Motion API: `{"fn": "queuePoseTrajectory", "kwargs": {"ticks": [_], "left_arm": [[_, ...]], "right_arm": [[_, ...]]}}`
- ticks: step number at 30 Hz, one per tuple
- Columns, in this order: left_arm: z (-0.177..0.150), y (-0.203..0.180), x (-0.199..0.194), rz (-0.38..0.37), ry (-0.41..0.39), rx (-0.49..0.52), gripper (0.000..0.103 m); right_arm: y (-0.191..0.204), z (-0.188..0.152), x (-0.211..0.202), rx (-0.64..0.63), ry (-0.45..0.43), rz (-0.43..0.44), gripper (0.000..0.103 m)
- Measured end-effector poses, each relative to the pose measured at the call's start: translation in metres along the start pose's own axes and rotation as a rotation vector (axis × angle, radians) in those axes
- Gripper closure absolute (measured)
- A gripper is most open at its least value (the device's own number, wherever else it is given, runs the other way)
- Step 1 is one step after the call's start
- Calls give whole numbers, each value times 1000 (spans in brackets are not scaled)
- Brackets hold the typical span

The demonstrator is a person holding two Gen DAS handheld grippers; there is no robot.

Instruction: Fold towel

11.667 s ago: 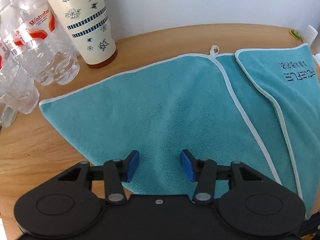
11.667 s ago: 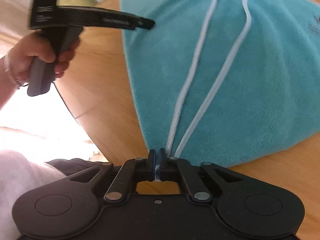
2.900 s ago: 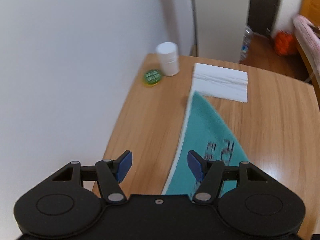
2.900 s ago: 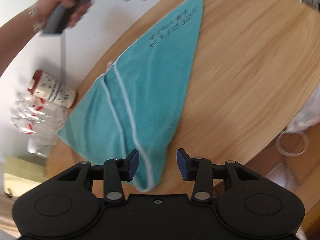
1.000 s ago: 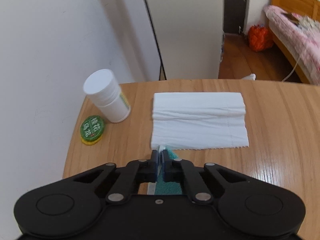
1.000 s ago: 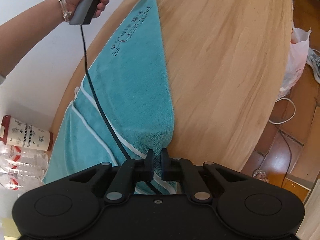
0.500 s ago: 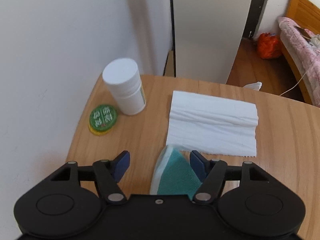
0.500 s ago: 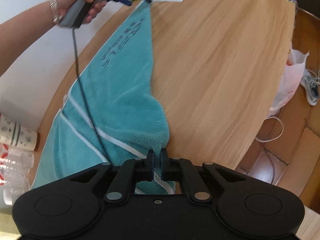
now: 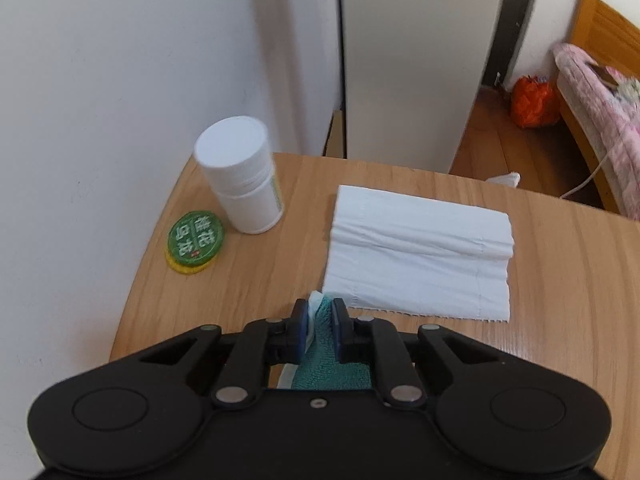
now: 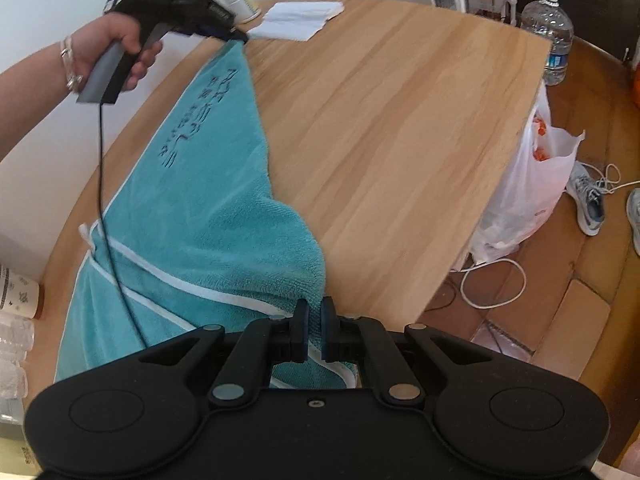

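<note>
Here, left claw (image 9: 320, 312) pinches one corner of teal towel (image 10: 192, 208), near white paper sheet (image 9: 416, 252). Right claw (image 10: 314, 316) squeezes opposite corner tight at near edge of wooden surface (image 10: 400, 140). Towel hangs stretched between both claws, rest lying on surface. White bottle (image 9: 240, 184) stands beside green lid (image 9: 195, 240). Hand (image 10: 116, 52) grips left handle.

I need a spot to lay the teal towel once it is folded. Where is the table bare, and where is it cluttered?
Bare wood runs from the towel across to the table's far edge by the white plastic bag. Crowded spots: the corner holding the white bottle, green tin and paper tissue, and the end with the patterned cup.
</note>
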State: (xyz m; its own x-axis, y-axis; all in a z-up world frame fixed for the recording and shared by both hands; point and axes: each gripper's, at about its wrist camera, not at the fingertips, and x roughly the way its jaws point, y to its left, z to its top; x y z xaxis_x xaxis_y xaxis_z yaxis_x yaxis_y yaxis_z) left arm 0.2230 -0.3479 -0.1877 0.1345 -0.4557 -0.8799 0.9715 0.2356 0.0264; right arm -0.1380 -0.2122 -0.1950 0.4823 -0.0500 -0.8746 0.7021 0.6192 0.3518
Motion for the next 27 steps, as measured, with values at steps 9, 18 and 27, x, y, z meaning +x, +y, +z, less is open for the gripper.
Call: {"fn": "queuePoseTrajectory", "kwargs": {"ticks": [9, 18, 27], "left_arm": [[1, 16, -14, 33, -38, -78, 96], [4, 29, -64, 34, -153, -132, 96], [-37, 25, -159, 40, -321, -175, 96]], "right_arm": [[-27, 5, 1, 40, 62, 118, 90], [-20, 10, -3, -16, 37, 127, 97], [7, -1, -27, -191, -53, 55, 97]]}}
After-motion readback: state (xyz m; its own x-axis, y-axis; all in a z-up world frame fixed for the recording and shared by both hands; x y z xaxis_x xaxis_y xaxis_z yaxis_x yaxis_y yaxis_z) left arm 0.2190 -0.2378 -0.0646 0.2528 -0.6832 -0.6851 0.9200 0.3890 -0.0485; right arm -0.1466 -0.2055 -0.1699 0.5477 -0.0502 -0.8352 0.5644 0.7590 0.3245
